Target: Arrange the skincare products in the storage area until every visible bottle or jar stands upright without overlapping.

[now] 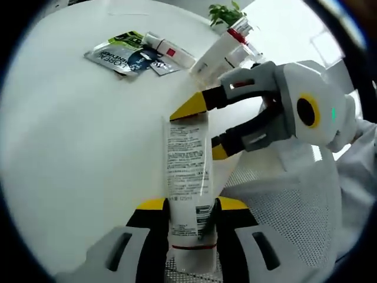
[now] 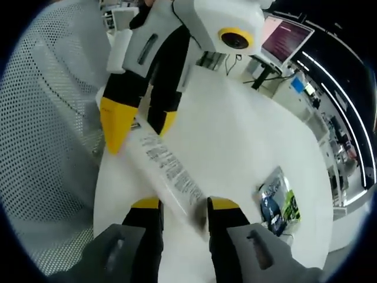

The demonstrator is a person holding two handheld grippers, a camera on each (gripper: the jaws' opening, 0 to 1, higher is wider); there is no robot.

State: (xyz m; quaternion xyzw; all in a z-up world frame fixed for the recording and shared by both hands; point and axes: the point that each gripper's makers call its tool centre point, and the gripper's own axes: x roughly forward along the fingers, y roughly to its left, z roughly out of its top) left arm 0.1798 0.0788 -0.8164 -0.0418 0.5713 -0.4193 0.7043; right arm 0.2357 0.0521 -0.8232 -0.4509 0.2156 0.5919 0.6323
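Observation:
A white tube (image 1: pixel 187 171) with small grey print lies lengthwise between the two grippers above the white table (image 1: pixel 76 147). My left gripper (image 1: pixel 192 205) is shut on its cap end. The right gripper (image 1: pixel 204 130) comes in from the right, its yellow-tipped jaws closed in on the tube's flat far end. In the right gripper view the same tube (image 2: pixel 165 171) runs diagonally from my right gripper (image 2: pixel 184 203) up to the left gripper (image 2: pixel 142 124). More skincare lies flat at the table's far side: a white tube with a red mark (image 1: pixel 169 49) and two larger tubes (image 1: pixel 227 47).
Flat sachets (image 1: pixel 125 56) lie on the table's far side, seen also as sachets (image 2: pixel 277 203) in the right gripper view. A white perforated mesh holder (image 1: pixel 283 206) stands right beside the tube, its mesh wall (image 2: pixel 47 118) close by. A green plant (image 1: pixel 227 12) and a monitor (image 2: pixel 285 38) stand beyond.

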